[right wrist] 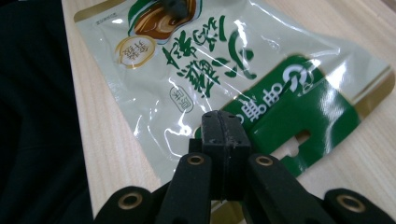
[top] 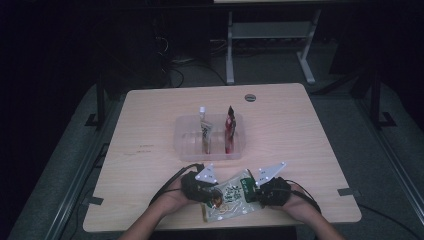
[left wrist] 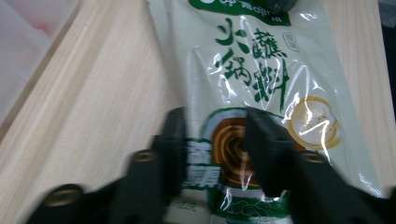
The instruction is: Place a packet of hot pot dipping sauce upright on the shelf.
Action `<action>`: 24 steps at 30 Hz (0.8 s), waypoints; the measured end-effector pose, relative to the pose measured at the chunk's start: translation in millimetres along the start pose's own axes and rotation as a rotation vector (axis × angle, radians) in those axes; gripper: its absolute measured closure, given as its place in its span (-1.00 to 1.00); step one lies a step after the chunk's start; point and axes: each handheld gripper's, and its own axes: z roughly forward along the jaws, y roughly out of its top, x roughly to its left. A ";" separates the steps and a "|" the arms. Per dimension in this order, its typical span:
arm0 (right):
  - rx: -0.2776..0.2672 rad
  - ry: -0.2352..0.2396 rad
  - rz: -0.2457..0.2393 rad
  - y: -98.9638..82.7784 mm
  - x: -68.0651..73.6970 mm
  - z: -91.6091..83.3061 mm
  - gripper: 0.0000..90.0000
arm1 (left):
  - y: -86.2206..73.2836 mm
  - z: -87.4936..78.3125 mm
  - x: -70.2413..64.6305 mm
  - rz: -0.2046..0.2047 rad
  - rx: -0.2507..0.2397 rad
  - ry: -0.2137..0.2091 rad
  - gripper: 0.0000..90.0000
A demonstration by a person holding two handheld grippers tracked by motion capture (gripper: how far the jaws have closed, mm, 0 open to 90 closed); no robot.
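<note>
High view: we saw the sauce pouch point(top: 231, 196) lying flat near the front edge of the wooden table point(top: 150, 130), between the left gripper point(top: 212, 192) and the right gripper point(top: 256, 189), each in one of the person's hands. Behind it stood a clear plastic tray point(top: 186, 145) holding a white-capped tube point(top: 205, 131) and a red sachet point(top: 230, 131), both upright.

Left gripper view: we saw the two black jaws standing apart, straddling the pouch's point(left wrist: 252, 84) printed bowl emblem; whether the pads pressed on the film we could not tell.

Right gripper view: we saw the jaws brought fully together, pinching the pouch point(right wrist: 201, 70) at its green header end, beside the hang slot point(right wrist: 299, 138).
</note>
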 end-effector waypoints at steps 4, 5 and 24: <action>-0.047 -0.001 0.031 0.1 -1.5 -9.2 0.79 | 1.4 -0.9 -1.8 0.030 0.006 0.014 0.87; -0.065 -0.008 0.044 0.1 -1.9 -13.0 0.74 | 1.7 -1.0 -2.2 0.032 0.006 0.016 0.90; -0.210 -0.078 0.224 -12.2 -22.7 -45.0 -0.34 | -3.5 -33.3 16.7 -0.094 -0.167 -0.027 1.00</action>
